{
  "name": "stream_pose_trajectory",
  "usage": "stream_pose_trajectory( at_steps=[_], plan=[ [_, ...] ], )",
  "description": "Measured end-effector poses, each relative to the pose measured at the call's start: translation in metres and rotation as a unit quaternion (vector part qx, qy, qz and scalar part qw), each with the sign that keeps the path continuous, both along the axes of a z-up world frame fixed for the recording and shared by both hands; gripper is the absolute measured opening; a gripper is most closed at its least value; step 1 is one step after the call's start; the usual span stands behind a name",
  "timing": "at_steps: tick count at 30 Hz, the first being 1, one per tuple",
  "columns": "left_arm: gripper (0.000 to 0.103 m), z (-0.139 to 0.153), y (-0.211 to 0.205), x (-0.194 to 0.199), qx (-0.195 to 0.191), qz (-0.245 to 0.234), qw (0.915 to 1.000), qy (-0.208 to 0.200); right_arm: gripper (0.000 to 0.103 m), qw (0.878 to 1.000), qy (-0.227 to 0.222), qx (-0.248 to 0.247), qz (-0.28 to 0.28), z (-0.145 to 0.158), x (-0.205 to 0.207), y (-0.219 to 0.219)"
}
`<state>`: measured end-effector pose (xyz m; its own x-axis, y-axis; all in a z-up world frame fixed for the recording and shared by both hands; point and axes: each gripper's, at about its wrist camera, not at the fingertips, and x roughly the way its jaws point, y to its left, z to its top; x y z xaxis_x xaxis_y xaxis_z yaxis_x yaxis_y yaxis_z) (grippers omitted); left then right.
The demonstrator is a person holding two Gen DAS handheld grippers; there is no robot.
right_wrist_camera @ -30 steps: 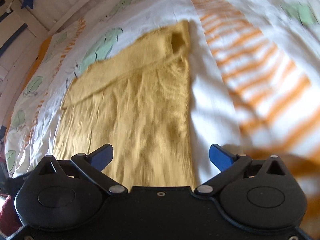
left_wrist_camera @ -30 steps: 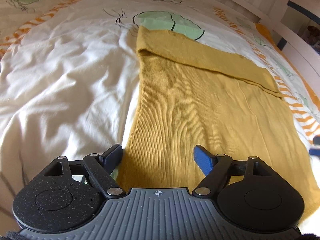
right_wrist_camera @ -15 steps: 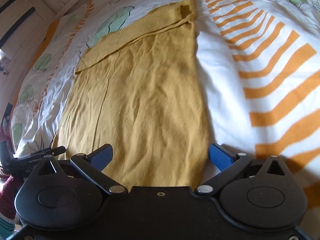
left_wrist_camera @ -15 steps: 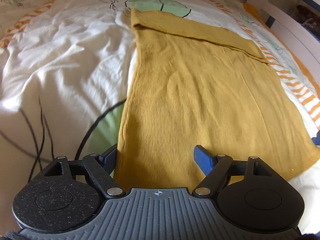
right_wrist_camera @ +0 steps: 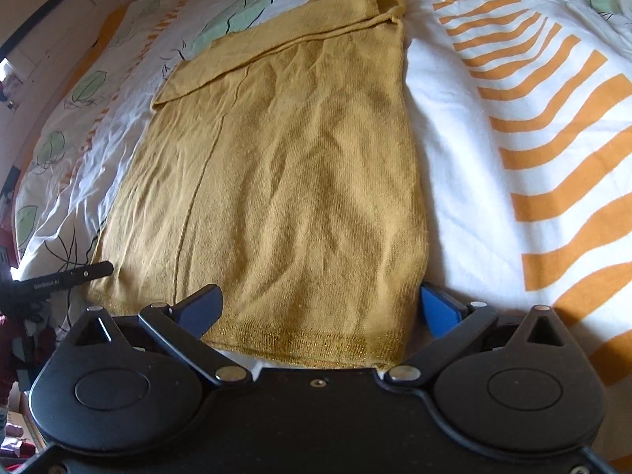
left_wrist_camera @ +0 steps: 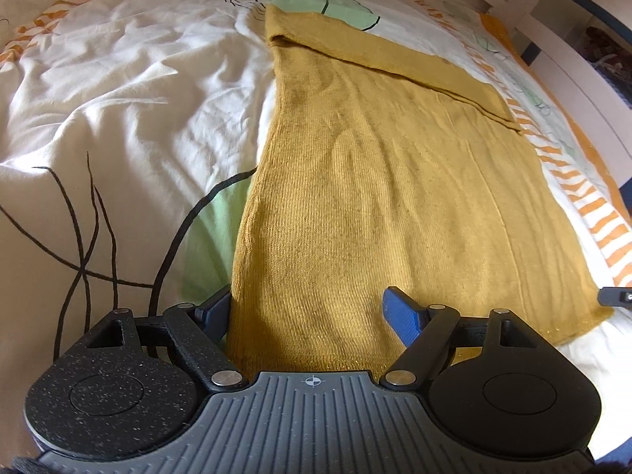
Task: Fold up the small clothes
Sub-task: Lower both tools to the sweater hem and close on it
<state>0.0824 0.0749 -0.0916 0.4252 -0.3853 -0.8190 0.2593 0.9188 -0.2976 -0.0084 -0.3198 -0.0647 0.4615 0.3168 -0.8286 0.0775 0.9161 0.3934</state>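
A mustard-yellow knit garment point(left_wrist_camera: 387, 181) lies flat on the bed, with a sleeve folded across its far end point(left_wrist_camera: 379, 51). My left gripper point(left_wrist_camera: 308, 312) is open, its blue fingers on either side of the garment's near left corner. In the right wrist view the same garment point(right_wrist_camera: 284, 166) fills the middle, and its glittery hem point(right_wrist_camera: 316, 343) lies at the near edge. My right gripper point(right_wrist_camera: 320, 310) is open and straddles the hem's right corner. Nothing is gripped.
The bed is covered by a white duvet point(left_wrist_camera: 118, 91) with green leaf prints and orange stripes point(right_wrist_camera: 553, 158). A white bed frame point(left_wrist_camera: 572, 59) runs along the far right. The other gripper's tip point(right_wrist_camera: 71, 274) shows at the left in the right wrist view.
Both grippers have pulled back toward the garment's near hem and dropped lower. Both stayed open. The garment has not moved.
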Motion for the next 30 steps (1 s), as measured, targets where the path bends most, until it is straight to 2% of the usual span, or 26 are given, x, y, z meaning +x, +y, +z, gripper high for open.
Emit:
stream_pose_trajectory(
  at_steps=[7, 12, 14, 16, 20, 23, 26, 28, 29, 30],
  plan=[
    [0.078, -0.004, 0.001, 0.008, -0.017, 0.001, 0.9999, 0.003, 0.103, 1.0, 0.012, 0.015, 0.002, -0.008, 0.005, -0.002],
    [0.077, -0.004, -0.001, 0.006, -0.011, -0.007, 0.9999, 0.001, 0.103, 0.999, 0.015, 0.029, -0.002, -0.008, 0.007, -0.005],
    [0.073, -0.002, 0.0, 0.005, -0.006, -0.007, 1.0, 0.0, 0.103, 0.999, 0.014, 0.031, 0.0, -0.006, 0.005, -0.006],
    [0.064, -0.001, 0.002, 0.006, -0.002, -0.004, 1.0, 0.001, 0.102, 0.999, 0.015, 0.032, 0.002, -0.004, 0.004, -0.006],
    [0.055, 0.0, 0.012, 0.007, -0.014, 0.006, 0.9998, 0.011, 0.102, 0.999, 0.016, 0.033, 0.007, -0.003, 0.002, -0.008],
    [0.049, 0.002, 0.016, 0.006, -0.018, 0.008, 0.9996, 0.018, 0.096, 0.999, 0.017, 0.035, 0.002, -0.001, 0.001, -0.011],
    [0.036, 0.003, 0.017, 0.007, -0.013, 0.013, 0.9996, 0.021, 0.082, 0.999, 0.021, 0.034, -0.011, 0.0, -0.001, -0.018],
    [0.012, 0.002, 0.021, 0.008, -0.019, 0.025, 0.9992, 0.025, 0.058, 0.999, 0.026, 0.026, -0.023, 0.0, -0.002, -0.023],
    [0.009, 0.002, 0.023, 0.008, -0.03, 0.03, 0.9987, 0.028, 0.049, 0.999, 0.029, 0.025, -0.03, -0.001, -0.003, -0.027],
    [0.007, 0.003, 0.024, 0.008, -0.04, 0.034, 0.9982, 0.029, 0.022, 0.998, 0.035, 0.033, -0.035, -0.003, -0.004, -0.03]
  ],
)
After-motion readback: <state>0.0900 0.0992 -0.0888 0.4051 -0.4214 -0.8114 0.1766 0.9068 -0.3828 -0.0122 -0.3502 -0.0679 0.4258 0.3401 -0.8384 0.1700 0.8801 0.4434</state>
